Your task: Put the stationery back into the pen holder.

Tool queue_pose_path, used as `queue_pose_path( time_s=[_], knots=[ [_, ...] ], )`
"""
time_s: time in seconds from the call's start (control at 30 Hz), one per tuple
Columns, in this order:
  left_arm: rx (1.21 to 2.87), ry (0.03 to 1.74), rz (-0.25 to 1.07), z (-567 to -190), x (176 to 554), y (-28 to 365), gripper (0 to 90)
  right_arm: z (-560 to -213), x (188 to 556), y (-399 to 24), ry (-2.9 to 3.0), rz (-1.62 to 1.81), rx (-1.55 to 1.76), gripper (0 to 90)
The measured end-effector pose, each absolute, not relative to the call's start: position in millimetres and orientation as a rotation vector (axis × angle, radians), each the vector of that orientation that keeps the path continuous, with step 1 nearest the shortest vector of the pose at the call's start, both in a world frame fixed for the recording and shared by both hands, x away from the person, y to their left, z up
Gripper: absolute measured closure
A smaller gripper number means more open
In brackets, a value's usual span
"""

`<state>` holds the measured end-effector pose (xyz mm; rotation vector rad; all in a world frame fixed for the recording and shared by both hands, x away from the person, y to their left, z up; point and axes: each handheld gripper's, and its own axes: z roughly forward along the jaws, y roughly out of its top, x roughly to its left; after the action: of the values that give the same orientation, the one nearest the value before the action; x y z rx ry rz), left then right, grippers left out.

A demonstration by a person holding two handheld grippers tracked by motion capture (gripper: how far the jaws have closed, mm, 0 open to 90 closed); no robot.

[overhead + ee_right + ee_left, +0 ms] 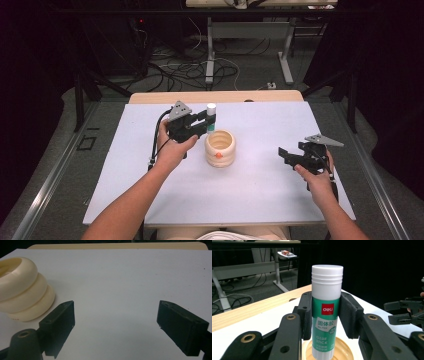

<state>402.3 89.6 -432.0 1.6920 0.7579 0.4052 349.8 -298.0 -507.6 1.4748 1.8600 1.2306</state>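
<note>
While the left gripper [327,315] clamps the glue stick [326,312] above the cream cup [220,148] — right gripper [116,325] open, empty — next: lower, release.

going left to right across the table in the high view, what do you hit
left hand-held gripper → glue stick clamped upright in its jaws → ribbed cream pot → right hand-held gripper, jaws apart over bare table

An upright green glue stick [325,322] with white cap, clamped just above the cream ribbed pot [220,148].
</note>
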Motion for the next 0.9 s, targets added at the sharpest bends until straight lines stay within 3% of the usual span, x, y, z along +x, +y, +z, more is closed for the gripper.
queue_pose_path(
  time_s=[0.9],
  knots=[
    [1.734, 0.781, 0.366, -478, 402, 64, 65.3, -507, 349, -301, 1.858, 1.236, 1.477, 14.5]
  ],
)
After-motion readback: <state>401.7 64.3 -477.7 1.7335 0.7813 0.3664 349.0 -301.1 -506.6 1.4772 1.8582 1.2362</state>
